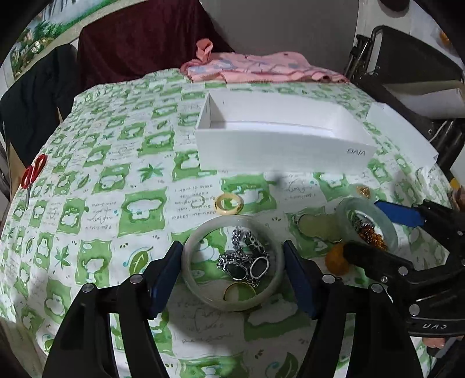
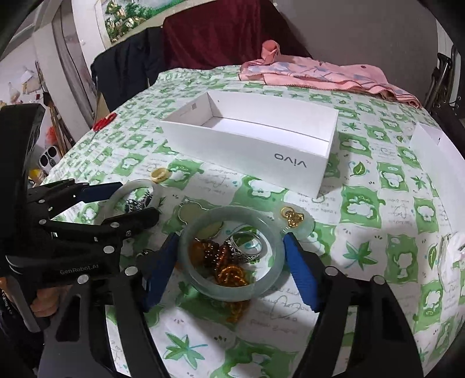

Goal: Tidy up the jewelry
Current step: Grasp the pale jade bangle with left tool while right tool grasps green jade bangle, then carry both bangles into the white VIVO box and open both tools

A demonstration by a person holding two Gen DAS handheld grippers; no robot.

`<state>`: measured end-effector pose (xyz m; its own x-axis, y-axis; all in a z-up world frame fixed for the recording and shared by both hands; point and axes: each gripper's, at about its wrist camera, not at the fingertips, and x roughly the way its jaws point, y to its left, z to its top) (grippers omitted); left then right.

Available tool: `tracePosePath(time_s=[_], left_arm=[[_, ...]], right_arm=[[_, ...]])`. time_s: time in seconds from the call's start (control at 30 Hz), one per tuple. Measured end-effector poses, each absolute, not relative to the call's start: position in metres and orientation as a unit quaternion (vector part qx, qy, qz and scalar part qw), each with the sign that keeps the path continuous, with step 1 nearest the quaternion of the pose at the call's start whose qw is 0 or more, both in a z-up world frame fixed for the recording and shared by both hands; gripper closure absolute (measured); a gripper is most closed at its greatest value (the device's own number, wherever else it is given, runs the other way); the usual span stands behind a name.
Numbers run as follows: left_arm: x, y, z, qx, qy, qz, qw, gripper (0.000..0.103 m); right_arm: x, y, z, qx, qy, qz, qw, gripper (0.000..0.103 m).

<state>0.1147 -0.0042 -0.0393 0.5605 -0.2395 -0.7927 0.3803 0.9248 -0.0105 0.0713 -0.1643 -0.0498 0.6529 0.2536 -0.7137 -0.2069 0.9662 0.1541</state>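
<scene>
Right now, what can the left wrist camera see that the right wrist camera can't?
Only the left wrist view looks straight into the whitish bangle between the left hand-held gripper pads, showing the silver chain inside. Only the right wrist view shows the gold charm clearly, and amber beads inside the greenish bangle. Both show the white box, red scissors and pink cloth.

Table covered by a green-and-white leaf-print cloth (image 2: 377, 203) with printed text. Behind it, a dark red velvet drape (image 2: 215, 32) and black fabric (image 2: 125, 64) hang at upper left of the right wrist view. Grey wall (image 2: 363, 32) at upper right; landscape poster (image 2: 125, 17) at top left. Black folding-chair frame (image 1: 366, 58) at right edge of the left wrist view. Lighting dim, indoor.
</scene>
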Motion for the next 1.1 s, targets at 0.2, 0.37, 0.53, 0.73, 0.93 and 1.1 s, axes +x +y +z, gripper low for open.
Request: tracePosePath(time_s=[0.2,0.37,0.53,0.73,0.93,1.1], left_arm=[[0.110,0.004,-0.025,0.054,0.407,-0.185,0.893,0.034],[0.110,0.003,-0.021,0.055,0.399,-0.179,0.898,0.034],[0.121,-0.001,-0.005,0.042,0.394,-0.182,0.900,0.034],[0.157,-0.014,0.037,0.032,0.364,-0.183,0.913,0.034],[0.203,-0.030,0.033,0.015,0.375,-0.172,0.911,0.034],[0.220,-0.035,0.006,0.016,0.399,-0.169,0.901,0.034]], right_arm=[[0.068,-0.171,-0.042,0.040,0.376,0.122,0.918,0.034],[0.066,-0.179,-0.037,0.054,0.364,0.114,0.923,0.034],[0.065,-0.195,-0.016,0.090,0.338,0.108,0.931,0.034],[0.101,-0.209,0.032,0.104,0.299,0.086,0.945,0.034],[0.157,-0.209,0.018,0.119,0.324,0.080,0.935,0.034],[0.176,-0.207,-0.004,0.114,0.348,0.078,0.927,0.034]])
